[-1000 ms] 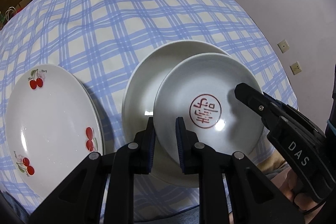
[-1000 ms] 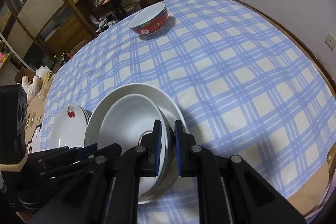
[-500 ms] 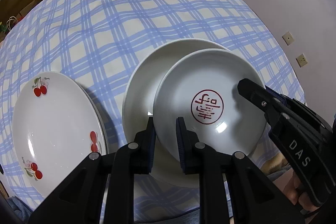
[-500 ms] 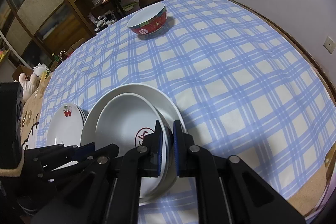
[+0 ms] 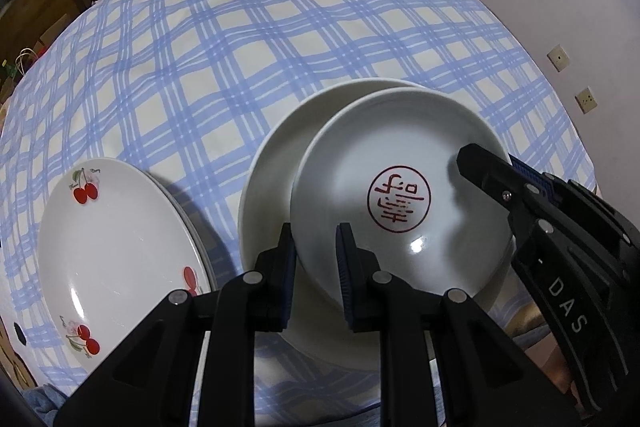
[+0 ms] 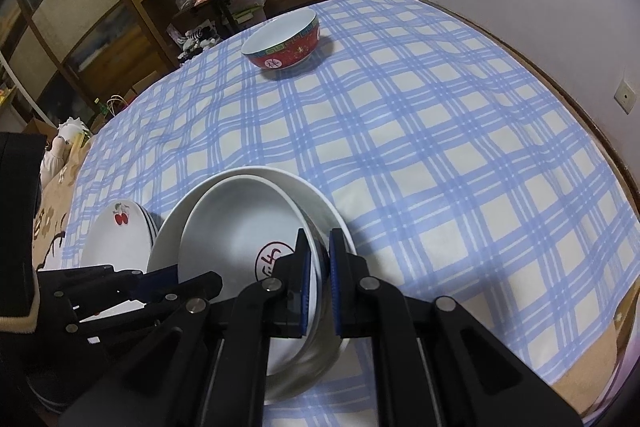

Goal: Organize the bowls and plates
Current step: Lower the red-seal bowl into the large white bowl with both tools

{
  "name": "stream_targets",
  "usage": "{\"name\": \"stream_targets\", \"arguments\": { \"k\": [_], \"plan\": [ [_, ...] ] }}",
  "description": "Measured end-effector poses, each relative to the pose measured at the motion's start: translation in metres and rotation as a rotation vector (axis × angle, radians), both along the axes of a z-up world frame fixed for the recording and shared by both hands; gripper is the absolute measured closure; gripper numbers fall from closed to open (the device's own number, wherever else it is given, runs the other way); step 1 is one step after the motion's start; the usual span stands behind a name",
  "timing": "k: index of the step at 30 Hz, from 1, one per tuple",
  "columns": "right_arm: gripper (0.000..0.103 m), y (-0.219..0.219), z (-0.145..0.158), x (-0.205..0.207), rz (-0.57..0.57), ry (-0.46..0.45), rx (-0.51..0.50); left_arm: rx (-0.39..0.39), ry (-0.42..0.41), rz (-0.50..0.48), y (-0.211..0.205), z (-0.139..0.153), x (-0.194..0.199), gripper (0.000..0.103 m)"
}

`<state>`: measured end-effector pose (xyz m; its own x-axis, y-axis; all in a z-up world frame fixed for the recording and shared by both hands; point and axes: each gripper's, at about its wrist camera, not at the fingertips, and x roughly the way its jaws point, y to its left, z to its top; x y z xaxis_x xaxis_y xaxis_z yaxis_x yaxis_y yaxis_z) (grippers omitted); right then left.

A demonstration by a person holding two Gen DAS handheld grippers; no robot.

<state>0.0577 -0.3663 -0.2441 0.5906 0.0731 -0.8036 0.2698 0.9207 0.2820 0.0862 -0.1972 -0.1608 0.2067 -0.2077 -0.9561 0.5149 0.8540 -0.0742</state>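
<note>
I am holding the stamped bowl (image 5: pixel 400 195) by opposite rims, left gripper (image 5: pixel 316 259) and right gripper (image 6: pixel 318 279) both pinching narrowly, directly above the white plate (image 5: pixel 272 163).

My left gripper (image 5: pixel 316 259) points steeply down, and its two fingers (image 5: pixel 285 267) are closed on the near rim of the white stamped bowl (image 5: pixel 400 187). My right gripper (image 6: pixel 319 279) also tilts down, with both fingers pinching the same bowl's right rim.
</note>
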Motion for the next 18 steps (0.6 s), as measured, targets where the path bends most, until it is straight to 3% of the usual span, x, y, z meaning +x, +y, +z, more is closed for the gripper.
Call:
{"name": "stream_targets", "arguments": {
  "k": [15, 18],
  "plan": [
    [0.093, 0.002, 0.0, -0.002, 0.008, 0.012, 0.001, -0.012, 0.013, -0.024, 0.004, 0.012, -0.01, 0.078],
    [0.094, 0.0, 0.0, -0.002, 0.001, 0.008, 0.016, -0.004, -0.027, -0.018, 0.005, 0.021, -0.014, 0.065]
  ]
}}
